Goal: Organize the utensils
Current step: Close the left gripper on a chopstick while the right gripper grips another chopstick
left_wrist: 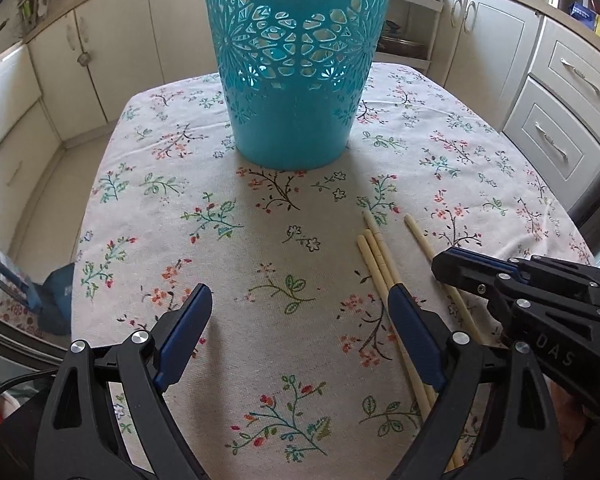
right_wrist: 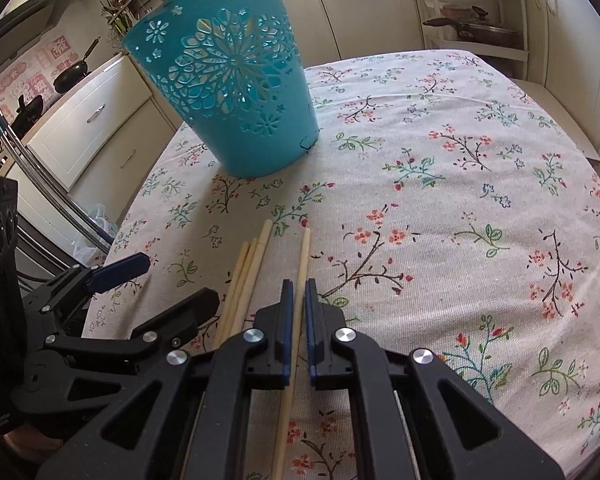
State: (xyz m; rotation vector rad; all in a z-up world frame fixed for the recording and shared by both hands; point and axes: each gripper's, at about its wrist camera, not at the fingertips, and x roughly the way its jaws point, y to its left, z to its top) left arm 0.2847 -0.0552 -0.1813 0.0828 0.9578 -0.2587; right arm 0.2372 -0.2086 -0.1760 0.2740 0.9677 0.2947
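Observation:
A teal cut-out plastic basket (left_wrist: 296, 80) (right_wrist: 228, 92) stands upright at the far side of the flowered tablecloth (left_wrist: 228, 248) (right_wrist: 460, 248). Three pale wooden chopsticks (left_wrist: 374, 256) (right_wrist: 246, 276) lie side by side on the cloth. A single chopstick (left_wrist: 418, 236) (right_wrist: 305, 252) lies a little to their right, and my right gripper (right_wrist: 299, 285) (left_wrist: 446, 266) is shut on it low over the cloth. My left gripper (left_wrist: 300, 296) (right_wrist: 172, 280) is open just left of the three chopsticks, with only cloth between its fingers; its right finger (left_wrist: 412, 328) overlaps them.
Cream kitchen cabinets (left_wrist: 560, 92) and drawers surround the table on all sides. Pans (right_wrist: 70, 74) rest on the counter at the left, and an open shelf (right_wrist: 476, 28) with cookware stands behind the table. Bags (left_wrist: 4, 280) lie on the floor by the table's left edge.

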